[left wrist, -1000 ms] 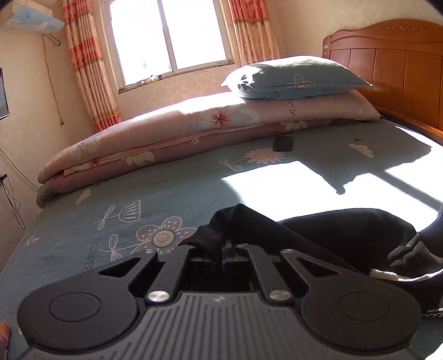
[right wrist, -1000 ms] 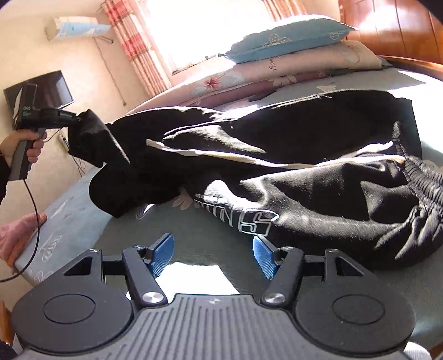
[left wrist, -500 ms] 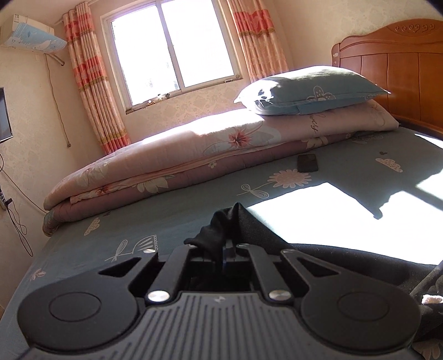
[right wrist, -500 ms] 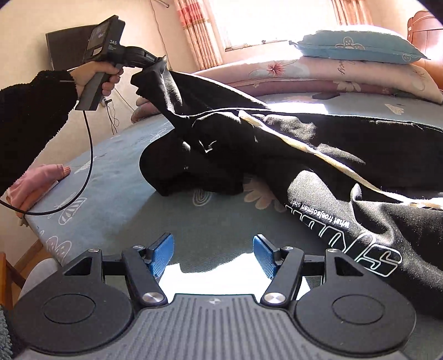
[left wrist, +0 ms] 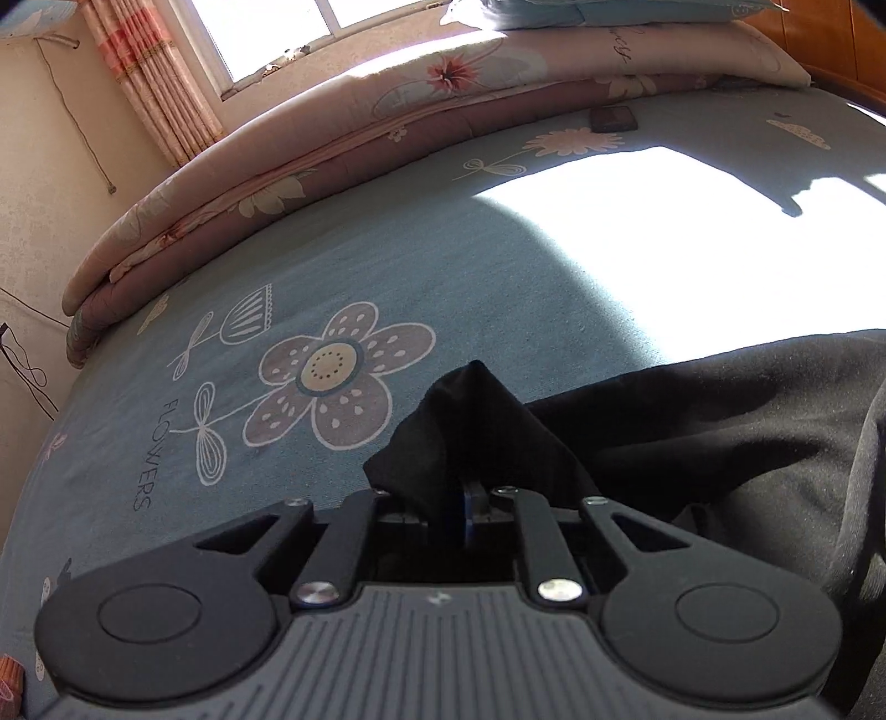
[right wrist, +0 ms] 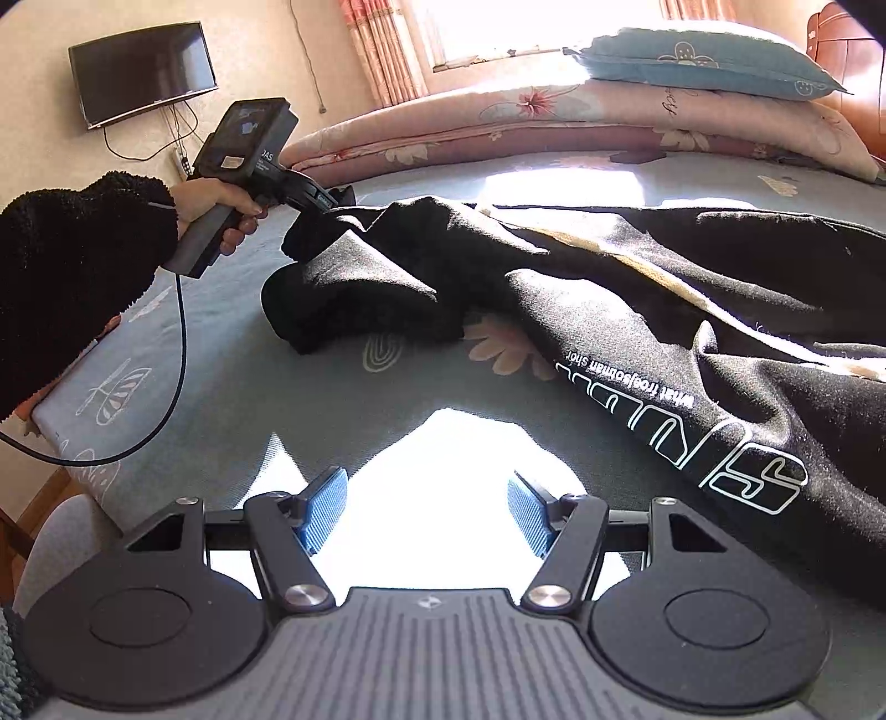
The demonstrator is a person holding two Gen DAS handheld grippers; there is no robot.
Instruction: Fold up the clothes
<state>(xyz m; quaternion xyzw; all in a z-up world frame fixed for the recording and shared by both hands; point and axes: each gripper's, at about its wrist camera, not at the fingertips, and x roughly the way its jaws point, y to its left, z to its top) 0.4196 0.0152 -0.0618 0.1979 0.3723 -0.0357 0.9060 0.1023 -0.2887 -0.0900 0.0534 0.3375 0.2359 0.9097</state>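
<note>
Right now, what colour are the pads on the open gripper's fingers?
Blue, ribbed pads on the right gripper; clearest in the right wrist view.

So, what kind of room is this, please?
Most likely a home bedroom: a bed with a flowered sheet, a pillow on a folded quilt, and a TV on the wall.

This is a bedroom in a home. There is a large bed (left wrist: 443, 266) with a blue flower sheet, a folded pink quilt (right wrist: 554, 122), a blue pillow (right wrist: 703, 61) and a wooden headboard (right wrist: 847, 66). A window (left wrist: 332, 22) with striped curtains (left wrist: 149, 83) and a television (right wrist: 144, 69) on the wall also show it.
</note>
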